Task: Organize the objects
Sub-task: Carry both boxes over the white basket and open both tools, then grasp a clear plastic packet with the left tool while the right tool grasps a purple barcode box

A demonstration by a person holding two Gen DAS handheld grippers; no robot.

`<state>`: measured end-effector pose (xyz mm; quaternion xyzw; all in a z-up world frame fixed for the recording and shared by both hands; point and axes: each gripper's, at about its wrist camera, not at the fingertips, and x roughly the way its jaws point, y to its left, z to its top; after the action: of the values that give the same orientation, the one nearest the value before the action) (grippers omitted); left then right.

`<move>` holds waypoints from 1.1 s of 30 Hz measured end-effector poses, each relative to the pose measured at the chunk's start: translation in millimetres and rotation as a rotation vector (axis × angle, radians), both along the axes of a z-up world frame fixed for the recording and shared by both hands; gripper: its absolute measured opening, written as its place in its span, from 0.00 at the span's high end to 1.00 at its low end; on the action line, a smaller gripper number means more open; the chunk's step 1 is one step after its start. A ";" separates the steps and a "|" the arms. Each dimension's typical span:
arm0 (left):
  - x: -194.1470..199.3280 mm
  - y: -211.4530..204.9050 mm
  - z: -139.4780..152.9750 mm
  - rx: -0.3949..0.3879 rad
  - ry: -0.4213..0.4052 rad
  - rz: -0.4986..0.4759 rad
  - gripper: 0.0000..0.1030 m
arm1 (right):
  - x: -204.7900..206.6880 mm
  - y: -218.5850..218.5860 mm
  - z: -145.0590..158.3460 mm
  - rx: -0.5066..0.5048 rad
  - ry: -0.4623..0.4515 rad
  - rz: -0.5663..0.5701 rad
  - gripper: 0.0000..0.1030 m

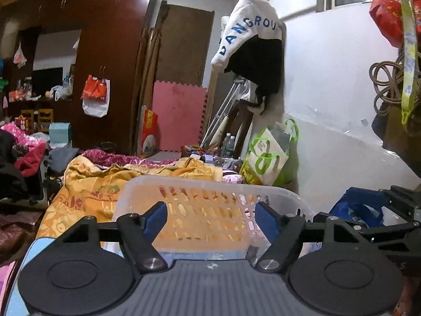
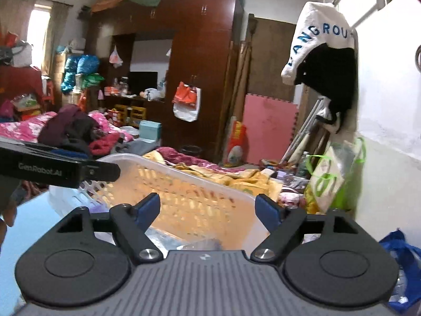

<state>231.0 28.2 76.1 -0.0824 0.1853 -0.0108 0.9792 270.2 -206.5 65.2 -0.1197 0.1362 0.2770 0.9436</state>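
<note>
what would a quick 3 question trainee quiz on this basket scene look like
1. True or false: the left hand-held gripper is clamped on the basket.
2. What colour is the foam mat leaning by the wardrobe? A green, B pink, C black.
3. What lies under the basket, on its far side?

Key:
1. False; its jaws stand apart with nothing pressed between them, as do those of the right hand-held gripper.
2. B.
3. An orange patterned blanket.

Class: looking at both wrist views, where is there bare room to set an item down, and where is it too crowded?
Free: the white basket's visible interior, and the yellow quilt beyond it. Crowded: the clothes pile at left and the bags against the wall.
</note>
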 end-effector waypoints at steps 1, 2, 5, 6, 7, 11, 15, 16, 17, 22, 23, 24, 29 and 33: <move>-0.6 -1.5 0.0 0.000 0.004 -0.005 0.25 | -0.7 -2.2 0.4 0.008 0.006 0.005 0.21; -2.0 -3.2 0.3 0.002 0.012 -0.013 0.25 | 0.1 -2.9 2.6 0.014 0.012 0.008 0.21; -15.8 -8.2 2.0 0.035 -0.002 -0.027 0.25 | -5.2 -7.9 8.1 0.015 0.006 0.014 0.21; -25.4 -8.3 1.8 0.042 -0.012 -0.024 0.25 | -8.4 -11.4 10.0 0.014 0.008 0.016 0.20; -34.0 -8.1 1.6 0.042 -0.021 -0.026 0.25 | -13.0 -15.5 11.2 0.014 0.009 0.025 0.19; -94.1 -1.4 -12.2 0.041 -0.049 -0.057 0.25 | -40.4 -40.9 6.4 0.027 0.002 0.058 0.01; -174.0 -6.9 -48.8 0.105 -0.098 -0.057 0.25 | -93.9 -83.6 -28.9 0.079 0.011 0.115 0.00; -191.2 -11.5 -59.8 0.138 -0.105 -0.036 0.25 | -103.2 -91.4 -38.4 0.106 0.027 0.128 0.00; -206.1 -15.5 -69.8 0.160 -0.109 -0.020 0.25 | -112.9 -98.6 -50.0 0.129 0.044 0.135 0.00; -234.4 -31.5 -93.4 0.161 -0.094 -0.039 0.25 | -151.9 -119.1 -95.8 0.230 0.052 0.104 0.00; -234.5 -35.4 -95.3 0.158 -0.094 -0.032 0.25 | -153.3 -120.2 -98.3 0.254 0.063 0.115 0.00; -235.1 -38.5 -97.6 0.150 -0.094 -0.023 0.25 | -153.9 -117.7 -98.7 0.251 0.072 0.128 0.00; -238.3 -45.3 -115.6 0.143 -0.053 -0.020 0.25 | -161.7 -95.0 -95.5 0.153 0.007 0.163 0.00; -233.2 -44.0 -127.5 0.119 -0.008 -0.034 0.25 | -158.5 -86.4 -108.2 0.132 0.051 0.177 0.00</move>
<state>-2.2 -15.7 -51.4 -0.0206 0.1829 -0.0170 0.9828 111.7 -292.9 -42.9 -0.0617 0.1304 0.3708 0.9175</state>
